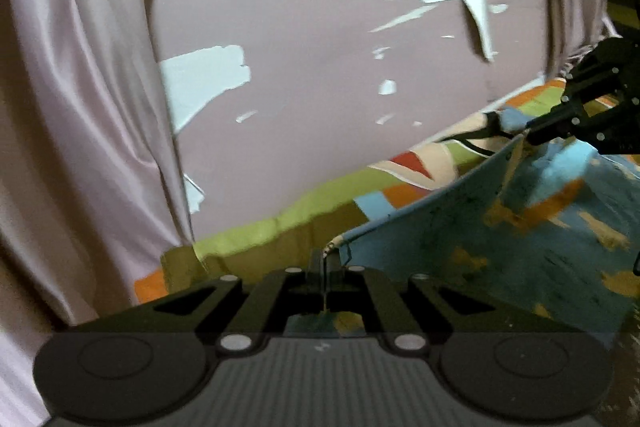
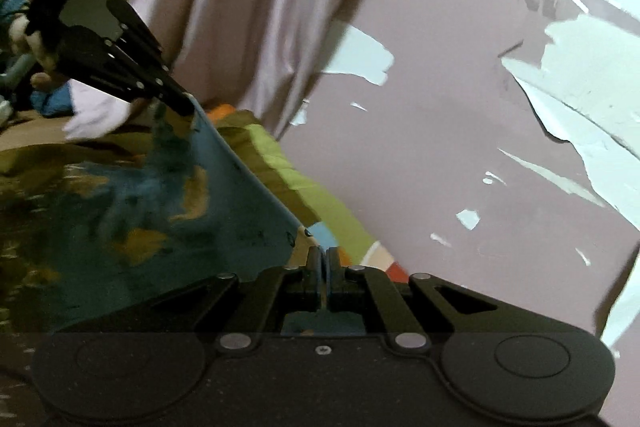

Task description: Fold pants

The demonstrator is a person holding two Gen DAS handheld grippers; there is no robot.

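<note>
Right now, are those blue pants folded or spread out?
Spread out: the pants hang stretched between the left gripper and right gripper, both pinching one edge.

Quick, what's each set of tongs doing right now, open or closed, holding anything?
Left tongs: closed on the edge of the pants.
Right tongs: closed on the same pants edge.

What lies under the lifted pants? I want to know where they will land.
Under the pants, held by both tongs, a multicoloured patchwork bedspread shows along their far edge; what lies below the cloth's middle is covered.
</note>
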